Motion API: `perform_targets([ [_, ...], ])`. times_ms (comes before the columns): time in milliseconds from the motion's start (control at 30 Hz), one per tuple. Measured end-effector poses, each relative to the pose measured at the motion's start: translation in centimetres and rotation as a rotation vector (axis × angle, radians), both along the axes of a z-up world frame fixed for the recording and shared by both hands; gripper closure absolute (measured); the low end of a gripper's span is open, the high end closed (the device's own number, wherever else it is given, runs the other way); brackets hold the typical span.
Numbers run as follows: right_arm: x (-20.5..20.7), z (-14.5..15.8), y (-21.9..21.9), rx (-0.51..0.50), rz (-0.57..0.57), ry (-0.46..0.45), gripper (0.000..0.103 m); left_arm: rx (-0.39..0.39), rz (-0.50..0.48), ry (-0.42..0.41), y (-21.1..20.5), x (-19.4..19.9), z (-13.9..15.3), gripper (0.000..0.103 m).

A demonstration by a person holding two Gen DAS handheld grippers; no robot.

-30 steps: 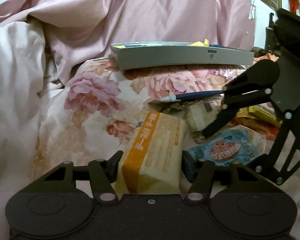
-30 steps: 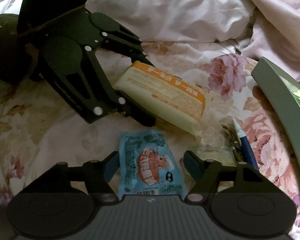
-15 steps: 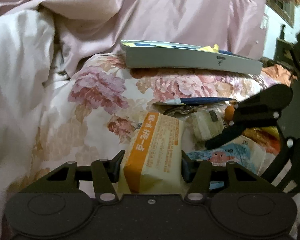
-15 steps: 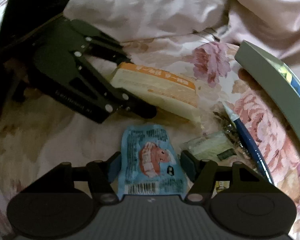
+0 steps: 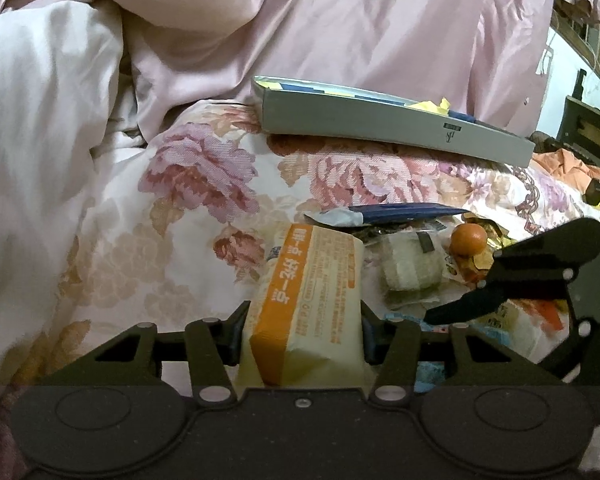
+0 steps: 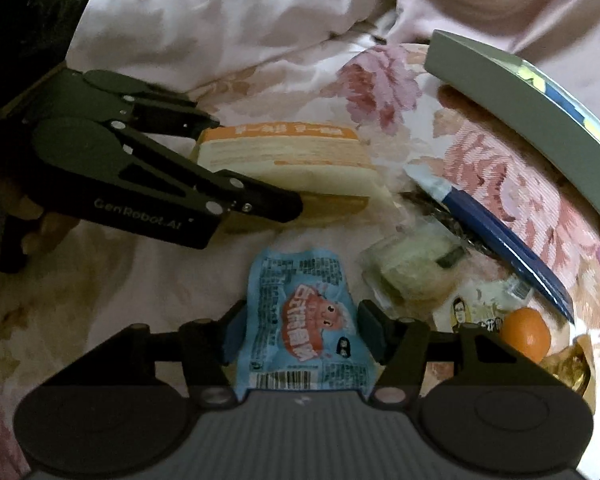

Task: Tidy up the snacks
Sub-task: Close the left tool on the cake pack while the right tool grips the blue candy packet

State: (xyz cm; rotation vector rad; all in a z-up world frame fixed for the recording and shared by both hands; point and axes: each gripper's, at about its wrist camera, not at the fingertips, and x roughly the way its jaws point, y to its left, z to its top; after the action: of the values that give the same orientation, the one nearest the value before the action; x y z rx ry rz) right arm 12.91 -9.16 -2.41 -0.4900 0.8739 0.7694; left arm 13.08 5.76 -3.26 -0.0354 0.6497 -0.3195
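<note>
An orange-and-cream snack pack (image 5: 308,292) lies on the floral bedspread. My left gripper (image 5: 302,332) is closing and its pads press both sides of the pack's near end. In the right wrist view the left gripper (image 6: 256,164) comes in from the left, straddling the same pack (image 6: 284,156). A flat light-blue packet (image 6: 300,316) with a red cartoon lies between the pads of my right gripper (image 6: 300,336). Those jaws are closing, and the pads stand at the packet's edges without squeezing it. One of the right gripper's fingers (image 5: 480,300) shows at the right of the left wrist view.
A shallow grey box (image 5: 380,128) sits at the back. A long blue sachet (image 6: 500,236), a clear-wrapped pale snack (image 6: 412,268), a small orange (image 6: 526,334) and a packet with a printed face (image 6: 476,312) lie to the right. A white duvet (image 5: 40,140) bunches at the left.
Both pairs of jaws have narrowed around their packs. Both wrists rolled, tilting the views. The small orange and the clear-wrapped snack came into the right wrist view.
</note>
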Motion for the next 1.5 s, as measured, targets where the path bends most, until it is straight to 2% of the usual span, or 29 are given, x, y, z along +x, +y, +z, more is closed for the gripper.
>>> perform_targets([
  [100, -1.0, -0.3, -0.2, 0.007, -0.008, -0.044, 0.042, -0.004, 0.027, 0.014, -0.4, 0.0, 0.1, 0.050],
  [333, -3.3, -0.4, -0.5, 0.013, -0.027, -0.121, 0.044, -0.082, 0.110, 0.037, -0.7, -0.1, 0.2, 0.051],
  [633, -6.0, 1.4, -2.5, 0.050, -0.044, -0.257, 0.044, -0.221, 0.172, 0.067, 0.0, -0.2, 0.5, 0.052],
  [933, -5.5, 3.4, -6.5, 0.160, -0.174, -0.277, 0.043, -0.360, 0.205, 0.071, -0.6, -1.4, 1.8, 0.052],
  [1067, -5.6, 3.6, -7.8, 0.177, -0.204, -0.291, 0.043, -0.411, 0.216, 0.057, -1.2, -2.3, 2.3, 0.052],
  [1333, -5.5, 5.0, -10.5, 0.215, -0.235, -0.351, 0.043, -0.418, 0.223, -0.021, -3.3, -3.2, 5.0, 0.052],
  [1500, -3.0, 7.0, -12.3, 0.243, -0.275, -0.381, 0.043, -0.418, 0.229, -0.061, -4.4, -0.7, 7.5, 0.052],
])
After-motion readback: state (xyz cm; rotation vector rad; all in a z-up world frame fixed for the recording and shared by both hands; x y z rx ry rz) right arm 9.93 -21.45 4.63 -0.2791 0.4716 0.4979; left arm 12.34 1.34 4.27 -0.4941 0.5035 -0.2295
